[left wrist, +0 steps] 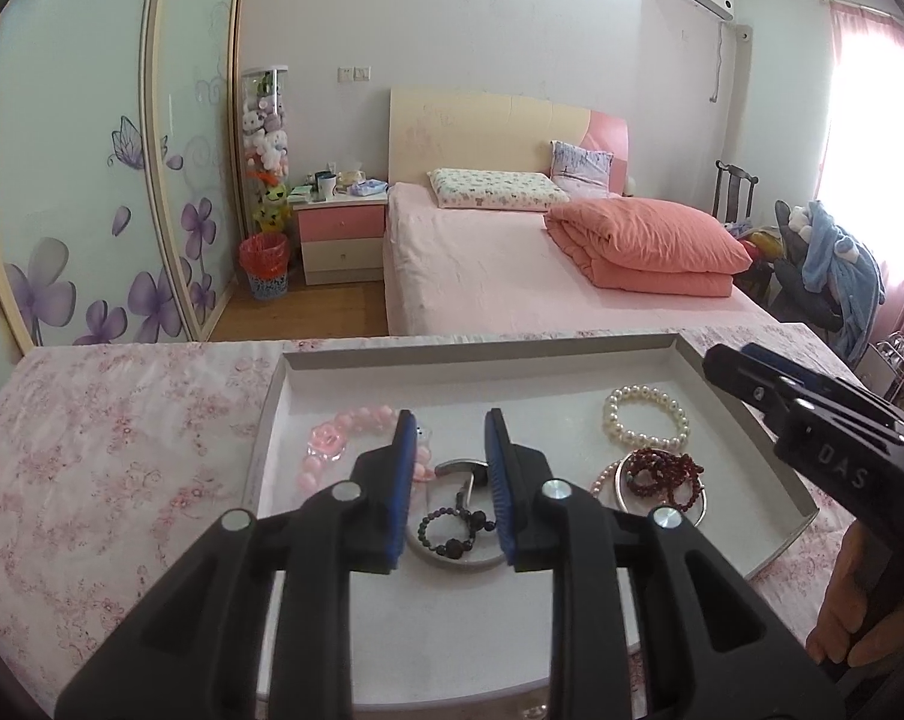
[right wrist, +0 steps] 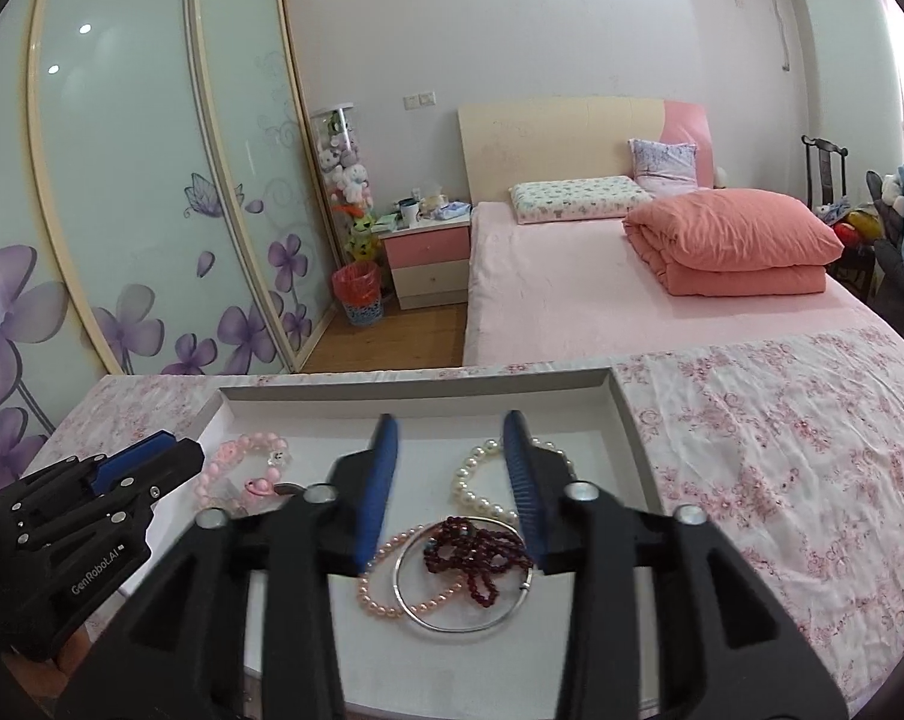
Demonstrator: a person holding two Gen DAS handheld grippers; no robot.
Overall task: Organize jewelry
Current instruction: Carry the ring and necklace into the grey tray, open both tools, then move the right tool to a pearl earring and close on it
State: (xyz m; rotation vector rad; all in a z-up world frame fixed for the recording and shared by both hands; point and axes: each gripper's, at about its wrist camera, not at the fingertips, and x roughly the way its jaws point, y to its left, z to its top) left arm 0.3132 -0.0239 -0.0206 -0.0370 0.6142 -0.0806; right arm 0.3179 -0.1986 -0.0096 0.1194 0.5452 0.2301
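Note:
A shallow white tray on a floral-covered table holds jewelry. My left gripper is open and empty above a dark beaded bracelet on a white bangle, with a pink bead bracelet to its left. My right gripper is open and empty above a dark red bead strand, a silver bangle and a pale pink pearl bracelet. A white pearl bracelet lies further back. The right gripper also shows in the left wrist view.
The floral pink cloth covers the table around the tray. Beyond the table's far edge stand a pink bed, a bedside cabinet and a mirrored wardrobe. A metal clip-like piece lies in the tray's middle.

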